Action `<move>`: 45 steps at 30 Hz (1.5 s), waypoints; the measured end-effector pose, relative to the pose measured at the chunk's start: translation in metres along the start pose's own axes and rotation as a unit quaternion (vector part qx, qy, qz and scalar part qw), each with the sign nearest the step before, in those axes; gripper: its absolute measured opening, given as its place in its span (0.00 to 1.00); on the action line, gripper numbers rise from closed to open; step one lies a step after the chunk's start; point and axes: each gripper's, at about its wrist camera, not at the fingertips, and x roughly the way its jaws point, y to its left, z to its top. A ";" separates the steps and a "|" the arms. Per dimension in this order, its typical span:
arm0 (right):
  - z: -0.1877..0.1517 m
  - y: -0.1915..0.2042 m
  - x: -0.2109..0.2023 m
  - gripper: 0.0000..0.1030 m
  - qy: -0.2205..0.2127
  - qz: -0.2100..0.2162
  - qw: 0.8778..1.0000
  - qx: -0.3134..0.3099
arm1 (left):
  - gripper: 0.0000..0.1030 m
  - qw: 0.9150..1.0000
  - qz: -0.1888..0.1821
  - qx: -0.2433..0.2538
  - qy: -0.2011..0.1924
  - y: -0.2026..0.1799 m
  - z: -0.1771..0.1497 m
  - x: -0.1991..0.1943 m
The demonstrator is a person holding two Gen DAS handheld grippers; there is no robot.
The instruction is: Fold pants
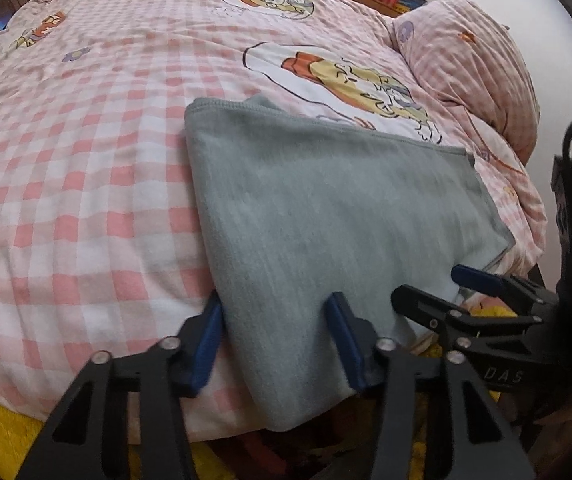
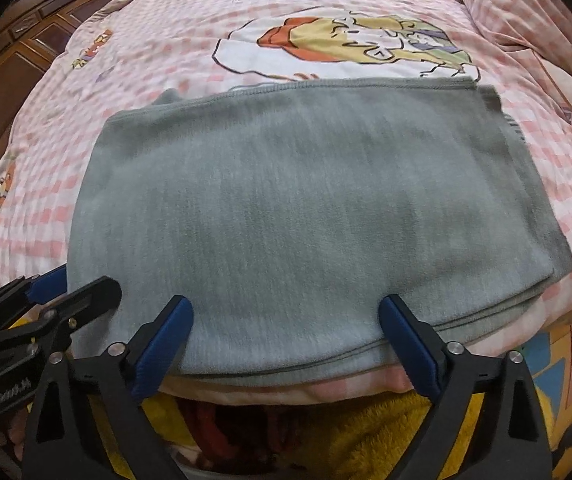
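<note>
Grey fleece pants [image 1: 326,208] [image 2: 286,200] lie folded into a flat rectangle on the pink checked bedcover [image 1: 86,160] [image 2: 158,40], close to the bed's near edge. Stacked layers show along the near hem in the right wrist view. My left gripper [image 1: 278,340] is open at the pants' near left corner, one blue finger just off the cloth's left edge and the other over it. My right gripper [image 2: 286,340] is open and straddles the near hem, nothing pinched between its fingers. Each gripper shows in the other's view: the right gripper [image 1: 446,288] and the left gripper [image 2: 70,288].
A bunched quilt or pillow [image 1: 474,68] in the same pink check sits at the far right of the bed. A yellow fuzzy fabric [image 2: 366,432] lies below the bed's near edge. Dark wooden furniture [image 2: 14,60] stands along the left side.
</note>
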 end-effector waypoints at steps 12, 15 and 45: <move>-0.016 -0.017 -0.030 0.73 -0.041 0.041 0.998 0.019 | 0.34 0.999 -0.020 -0.046 -0.006 0.007 0.002 -0.002; -0.016 -0.020 -0.033 0.71 -0.047 0.053 0.997 0.026 | 0.35 0.998 -0.023 -0.058 -0.007 0.011 0.002 0.004; -0.028 -0.091 -0.094 0.70 -0.141 0.059 0.982 0.112 | 0.13 0.991 -0.044 0.103 -0.074 -0.103 0.055 -0.074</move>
